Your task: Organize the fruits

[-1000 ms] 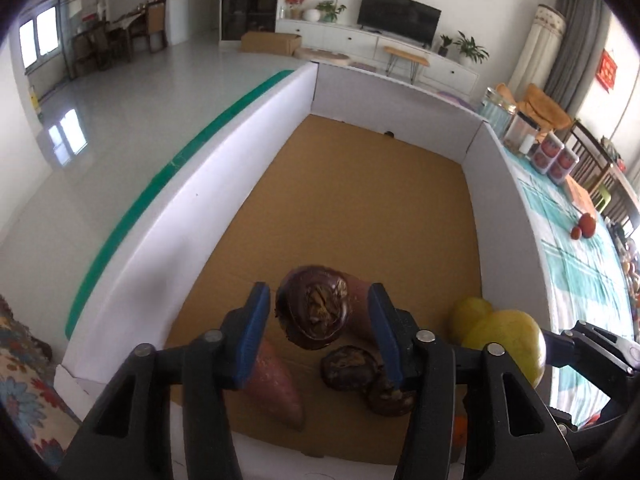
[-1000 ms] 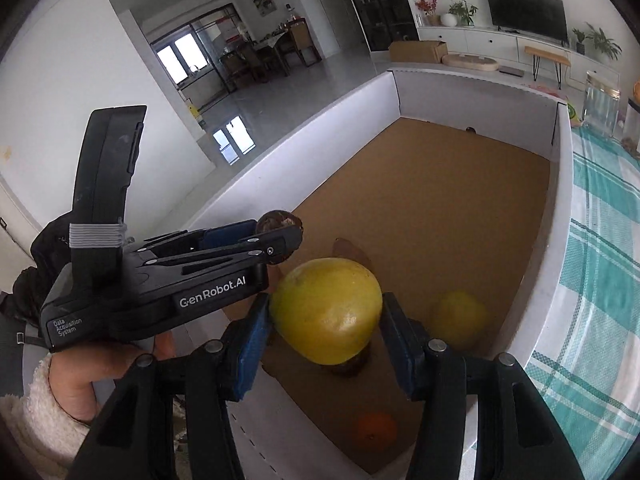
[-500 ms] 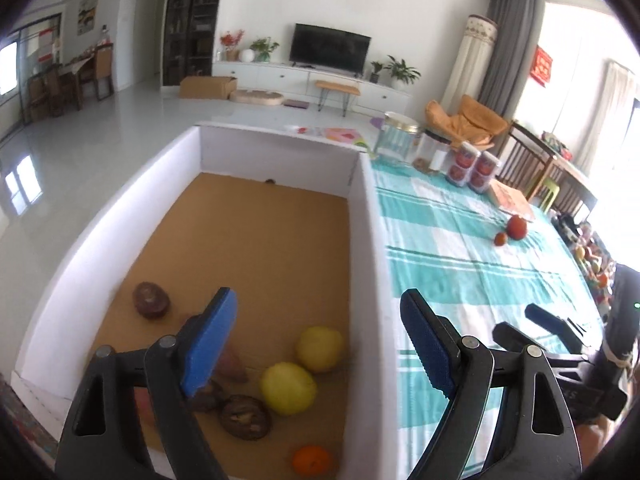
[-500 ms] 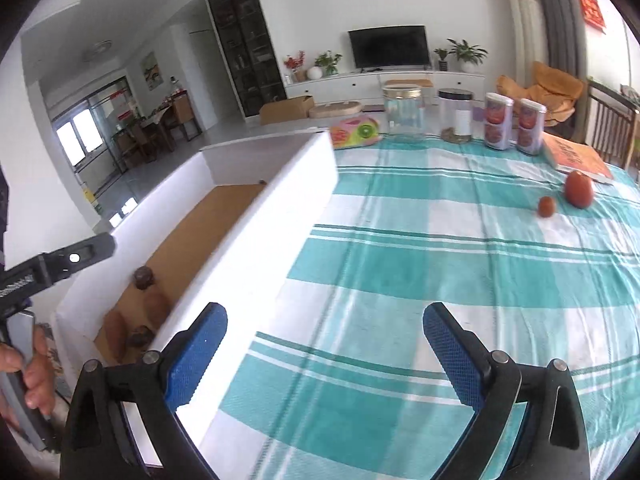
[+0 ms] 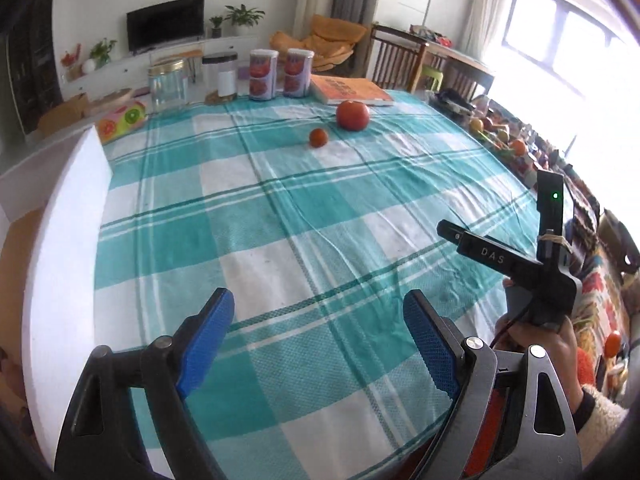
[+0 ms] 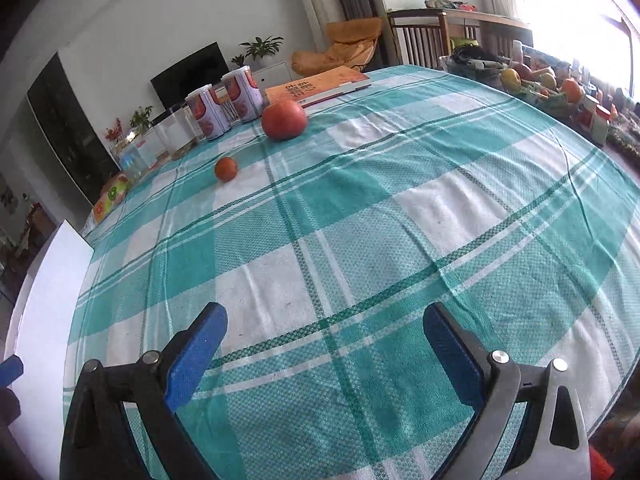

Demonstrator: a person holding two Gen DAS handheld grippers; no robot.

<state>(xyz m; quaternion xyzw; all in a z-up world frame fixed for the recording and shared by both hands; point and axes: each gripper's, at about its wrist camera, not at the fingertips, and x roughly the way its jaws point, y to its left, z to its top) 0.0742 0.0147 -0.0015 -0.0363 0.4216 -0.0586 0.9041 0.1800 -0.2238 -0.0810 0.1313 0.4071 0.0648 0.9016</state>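
Note:
A large red fruit (image 5: 352, 115) and a small orange-red fruit (image 5: 318, 137) lie on the teal checked tablecloth (image 5: 280, 208) at the far side. They also show in the right wrist view, the large one (image 6: 284, 120) and the small one (image 6: 226, 169). My left gripper (image 5: 320, 336) is open and empty over the near part of the cloth. My right gripper (image 6: 324, 352) is open and empty, also far from both fruits. The white box wall (image 5: 68, 240) stands at the left; its inside is hidden.
Two printed tins (image 5: 263, 74), glass jars (image 5: 167, 86) and an orange book (image 5: 350, 90) stand behind the fruits. A fruit-print box (image 5: 121, 120) lies at the back left. A cluttered side table with more fruit (image 6: 560, 88) is at the right.
Both grippers let go of their fruits in the box, opened, and swung right, away from the box, toward the tablecloth and the two red fruits.

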